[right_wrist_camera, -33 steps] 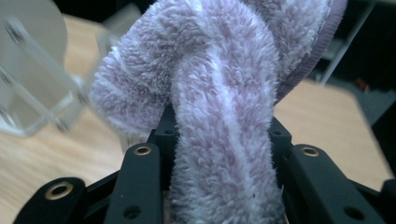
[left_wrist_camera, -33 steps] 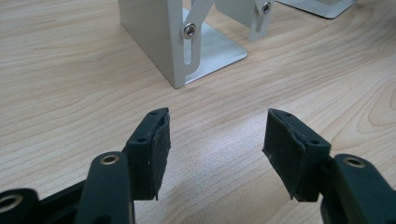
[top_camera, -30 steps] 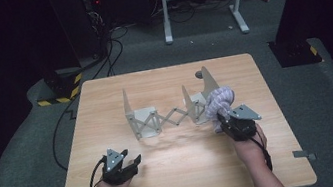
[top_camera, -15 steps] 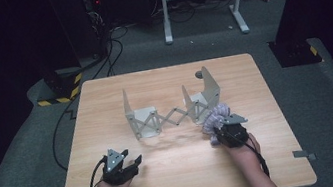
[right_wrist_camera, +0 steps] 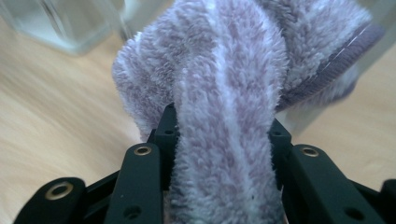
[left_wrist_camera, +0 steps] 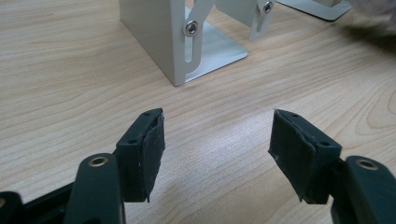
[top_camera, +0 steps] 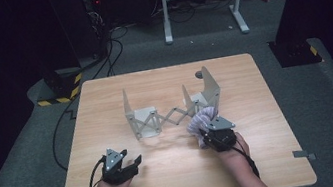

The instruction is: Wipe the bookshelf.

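A fluffy purple-and-white striped cloth [top_camera: 201, 117] [right_wrist_camera: 224, 84] is bunched between the jaws of my right gripper [top_camera: 206, 132] [right_wrist_camera: 224, 130], which is shut on it. They sit just in front of the right end of a white metal scissor rack [top_camera: 172, 110] [left_wrist_camera: 187, 42]. The rack stands stretched out on the wooden table [top_camera: 266, 158]. My left gripper [top_camera: 132, 162] [left_wrist_camera: 217, 140] rests low near the front left, pointing at the rack's left bracket. Its jaws have just been opening and nothing is between them.
A small dark round piece [top_camera: 199, 74] lies on the table behind the rack's right plate. Beyond the far edge stand a white frame's legs [top_camera: 200, 2] and cables [top_camera: 106, 47] on the floor. Grey tape tabs [top_camera: 303, 154] mark the front corners.
My right gripper has carried the cloth leftward and toward the table's front edge, off the rack's right end. The left hand has stayed where it was.
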A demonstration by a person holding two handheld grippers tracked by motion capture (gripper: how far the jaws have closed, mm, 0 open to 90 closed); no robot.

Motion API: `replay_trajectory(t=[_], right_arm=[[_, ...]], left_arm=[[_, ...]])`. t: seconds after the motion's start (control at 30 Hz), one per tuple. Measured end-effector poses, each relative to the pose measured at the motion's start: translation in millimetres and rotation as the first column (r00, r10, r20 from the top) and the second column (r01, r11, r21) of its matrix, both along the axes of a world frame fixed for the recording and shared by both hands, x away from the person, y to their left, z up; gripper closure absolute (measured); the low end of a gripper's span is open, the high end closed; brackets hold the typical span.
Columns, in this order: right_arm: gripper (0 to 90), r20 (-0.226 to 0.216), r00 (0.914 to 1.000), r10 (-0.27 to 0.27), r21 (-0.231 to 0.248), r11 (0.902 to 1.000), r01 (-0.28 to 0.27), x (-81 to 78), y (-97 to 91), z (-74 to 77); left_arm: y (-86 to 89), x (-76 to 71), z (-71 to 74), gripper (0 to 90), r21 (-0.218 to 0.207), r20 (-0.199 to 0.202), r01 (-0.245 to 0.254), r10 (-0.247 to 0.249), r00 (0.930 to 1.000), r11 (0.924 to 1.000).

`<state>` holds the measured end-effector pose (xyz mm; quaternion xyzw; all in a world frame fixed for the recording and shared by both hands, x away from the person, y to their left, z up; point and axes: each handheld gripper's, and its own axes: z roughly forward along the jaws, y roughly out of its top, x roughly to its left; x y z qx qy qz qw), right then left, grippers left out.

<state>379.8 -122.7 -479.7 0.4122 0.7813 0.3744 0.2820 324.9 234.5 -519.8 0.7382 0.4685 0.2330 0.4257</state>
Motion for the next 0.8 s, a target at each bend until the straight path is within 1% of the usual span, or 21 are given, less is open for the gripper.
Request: replay_trajectory(t=[0.1,0.13,0.2,0.27,0.33,0.4,0.53,0.6,0.67,0.7,0.77,0.8], right_arm=[[61.2,0.070,0.9975,0.003,0.011,0.9999,-0.004,-3.1,4.4,24.2],[61.2,0.095,0.9955,0.004,0.017,0.9998,-0.005,-4.1,5.7,32.6],[61.2,0.150,0.9887,0.001,0.026,0.9997,-0.005,-6.8,7.6,47.6],[61.2,0.176,0.9843,0.001,0.030,0.9995,-0.006,-8.3,9.8,56.7],[61.3,0.181,0.9835,-0.002,0.028,0.9996,-0.003,-8.1,11.6,56.4],[61.5,0.167,0.9860,-0.006,0.017,0.9999,0.003,-7.2,13.2,47.5],[61.7,0.109,0.9939,-0.012,0.000,0.9999,0.012,-5.3,15.3,20.5],[61.8,0.071,0.9973,-0.019,-0.004,0.9998,0.019,-3.0,15.6,7.1],[61.7,0.024,0.9995,-0.019,-0.023,0.9995,0.020,0.6,16.9,-6.9],[61.7,-0.004,0.9998,-0.020,-0.033,0.9993,0.020,2.7,17.7,-13.5],[61.7,-0.041,0.9988,-0.025,-0.049,0.9985,0.023,5.9,18.6,-24.2],[61.6,-0.061,0.9978,-0.026,-0.049,0.9985,0.023,7.4,18.8,-28.1]], left_arm=[[1.8,-0.5,1.0,36.8,-0.017,0.003,-0.001,0.001,1.0000,0.9999],[1.7,-0.8,1.1,36.8,-0.013,0.008,-0.002,0.002,1.0000,0.9999],[1.3,-1.2,1.2,36.8,-0.008,0.015,0.001,-0.001,0.9999,1.0000],[0.9,-1.3,1.4,36.8,0.000,0.017,0.006,-0.006,0.9998,1.0000],[1.0,-0.9,1.1,36.8,0.002,0.012,0.009,-0.009,0.9999,1.0000],[0.5,-0.6,0.5,36.6,0.002,0.006,0.008,-0.008,0.9999,1.0000],[-0.4,-0.8,0.7,36.5,0.005,0.010,0.015,-0.015,0.9998,0.9999],[-0.8,-0.9,0.8,36.5,0.006,0.012,0.020,-0.020,0.9997,0.9998],[-0.9,-0.9,0.8,36.5,0.007,0.011,0.024,-0.024,0.9997,0.9997],[-0.9,-0.9,0.9,36.5,0.007,0.012,0.025,-0.025,0.9996,0.9997],[-0.9,-0.9,1.0,36.5,0.009,0.013,0.028,-0.028,0.9995,0.9996],[-1.0,-1.0,1.1,36.5,0.008,0.014,0.029,-0.029,0.9995,0.9996]])
